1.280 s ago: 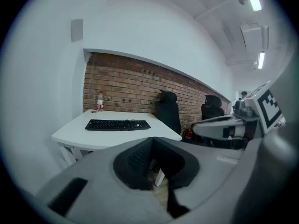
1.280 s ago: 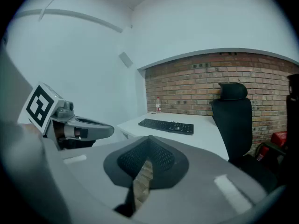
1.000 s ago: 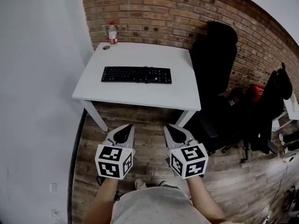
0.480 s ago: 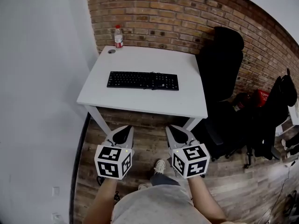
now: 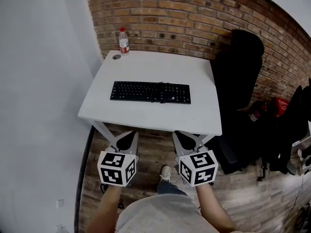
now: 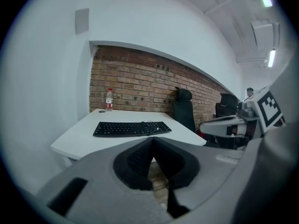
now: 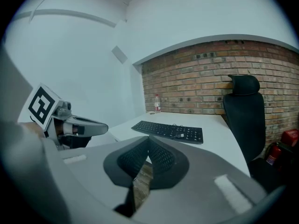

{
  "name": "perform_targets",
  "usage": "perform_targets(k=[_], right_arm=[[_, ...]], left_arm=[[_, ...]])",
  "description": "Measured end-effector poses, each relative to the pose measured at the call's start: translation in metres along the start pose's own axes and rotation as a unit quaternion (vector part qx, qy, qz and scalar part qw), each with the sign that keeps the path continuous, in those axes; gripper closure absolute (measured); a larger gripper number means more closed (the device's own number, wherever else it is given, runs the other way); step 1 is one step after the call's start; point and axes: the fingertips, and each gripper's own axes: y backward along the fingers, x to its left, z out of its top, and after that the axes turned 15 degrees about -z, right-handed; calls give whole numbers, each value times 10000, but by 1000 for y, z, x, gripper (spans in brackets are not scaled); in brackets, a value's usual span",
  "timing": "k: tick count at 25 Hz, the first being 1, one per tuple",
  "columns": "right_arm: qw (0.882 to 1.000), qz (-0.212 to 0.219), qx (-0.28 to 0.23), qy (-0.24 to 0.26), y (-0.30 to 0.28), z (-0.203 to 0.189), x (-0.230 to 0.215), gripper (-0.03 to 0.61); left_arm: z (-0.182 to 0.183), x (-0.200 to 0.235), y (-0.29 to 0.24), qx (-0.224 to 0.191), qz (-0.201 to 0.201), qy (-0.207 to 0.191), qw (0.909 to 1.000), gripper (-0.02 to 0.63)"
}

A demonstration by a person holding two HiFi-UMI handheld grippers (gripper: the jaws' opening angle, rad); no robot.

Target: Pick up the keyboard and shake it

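Upper centre-left, a capped bottle point(image 5: 124, 41) stands on the table point(image 5: 194, 76) beyond the keyboard point(image 5: 150, 91), its contents unclear. The left gripper point(image 5: 127, 139) and right gripper point(image 5: 183, 139) both have their jaws together, empty.

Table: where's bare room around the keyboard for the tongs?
The table is bare in front of the keyboard along the near edge, behind it up to the brick wall, and at its right end beside the chair. Only the back left corner is taken, by a bottle and a small round object.
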Motion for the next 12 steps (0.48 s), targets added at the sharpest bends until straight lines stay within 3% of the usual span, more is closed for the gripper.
perform_targets(k=[12], right_arm=[[9999, 83, 107, -27, -81, 31, -56, 567]], left_arm=[[40, 42, -79, 168, 170, 135, 9996, 621]])
